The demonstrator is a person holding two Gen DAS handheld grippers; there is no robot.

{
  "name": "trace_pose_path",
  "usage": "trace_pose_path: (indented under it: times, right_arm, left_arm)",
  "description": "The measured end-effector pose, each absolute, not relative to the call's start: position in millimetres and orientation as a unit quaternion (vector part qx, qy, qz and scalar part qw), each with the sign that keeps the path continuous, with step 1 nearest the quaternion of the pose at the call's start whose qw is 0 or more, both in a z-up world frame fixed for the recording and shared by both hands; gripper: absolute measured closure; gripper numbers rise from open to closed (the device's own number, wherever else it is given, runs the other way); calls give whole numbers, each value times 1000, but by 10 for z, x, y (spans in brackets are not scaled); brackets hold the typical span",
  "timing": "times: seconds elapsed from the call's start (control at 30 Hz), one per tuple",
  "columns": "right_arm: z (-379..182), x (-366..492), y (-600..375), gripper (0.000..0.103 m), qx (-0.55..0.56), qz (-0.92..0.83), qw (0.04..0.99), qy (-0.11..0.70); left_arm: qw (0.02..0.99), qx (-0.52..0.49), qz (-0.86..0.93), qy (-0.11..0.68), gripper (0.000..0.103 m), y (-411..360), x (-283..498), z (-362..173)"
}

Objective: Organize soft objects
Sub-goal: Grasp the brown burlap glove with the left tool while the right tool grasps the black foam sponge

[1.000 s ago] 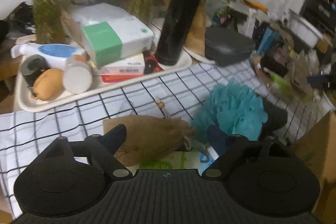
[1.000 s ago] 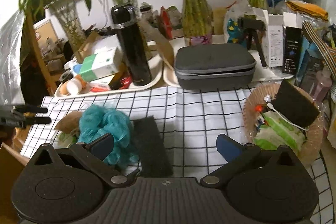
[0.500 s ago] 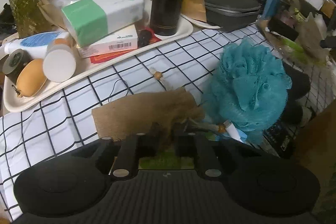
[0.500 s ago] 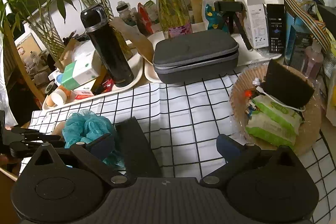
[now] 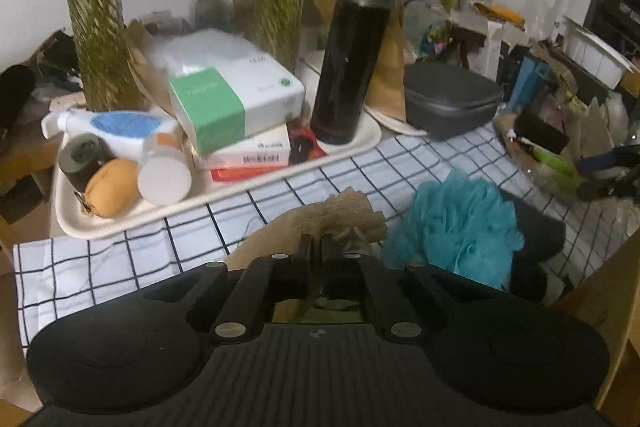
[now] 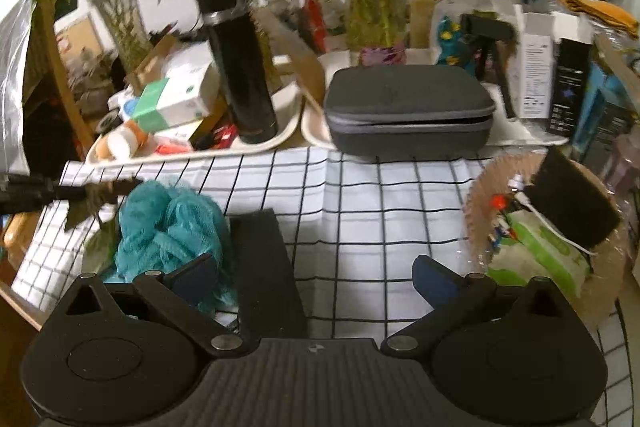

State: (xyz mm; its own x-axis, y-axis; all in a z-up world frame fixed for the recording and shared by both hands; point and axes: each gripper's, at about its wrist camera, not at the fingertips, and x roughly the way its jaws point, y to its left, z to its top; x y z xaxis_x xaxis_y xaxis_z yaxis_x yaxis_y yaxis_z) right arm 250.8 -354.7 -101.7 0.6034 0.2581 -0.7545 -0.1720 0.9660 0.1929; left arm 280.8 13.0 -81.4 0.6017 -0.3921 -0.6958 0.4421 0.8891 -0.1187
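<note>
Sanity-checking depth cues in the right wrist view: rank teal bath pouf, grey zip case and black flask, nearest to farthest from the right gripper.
From the right gripper:
1. Teal bath pouf, by its left finger.
2. Grey zip case, ahead, past the checked cloth.
3. Black flask, back left on a tray; its base sits close to the case's depth.

The desk [image 6: 360, 227] wears a white cloth gridded in black. Directly on it lie a teal bath pouf [image 6: 168, 223], a dark foam pad [image 6: 264, 267], a cream tray [image 5: 200, 203], a grey zip case [image 6: 408, 115] and a round woven basket [image 6: 600, 287].
</note>
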Motion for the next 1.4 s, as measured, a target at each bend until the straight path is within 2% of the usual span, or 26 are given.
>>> trace_pose_path:
  times: [0.2, 0.27, 0.33, 0.47, 0.57, 0.63, 1.07, 1.4]
  right_arm:
    - [-1224, 2741, -3344, 1, 32, 183, 869, 459]
    - [-1293, 2823, -3283, 5, 29, 197, 860, 470]
    - [-1359, 2891, -3232, 14, 26, 212, 850, 482]
    - [-1493, 2983, -3124, 17, -1, 217, 836, 504]
    - [-1574, 3013, -3064, 33, -21, 211, 828, 519]
    - [-1583, 2993, -3066, 58, -25, 207, 828, 520]
    - [-1085, 2783, -3484, 59, 3, 130, 894, 428]
    - [-676, 2422, -3545, 59, 29, 142, 917, 372]
  left_arm:
    - [896, 23, -229, 379, 98, 141, 2829, -780]
    - [895, 21, -233, 379, 98, 143, 2838, -780]
    - [896, 21, -233, 377, 98, 155, 2832, -770]
    - [896, 19, -236, 375, 98, 159, 2834, -756]
    - [897, 18, -239, 372, 98, 147, 2815, -742]
    - [897, 17, -241, 369, 98, 138, 2803, -722]
    - [911, 17, -251, 327, 98, 57, 2588, -430]
    - [924, 15, -251, 288, 98, 14, 2291, -190]
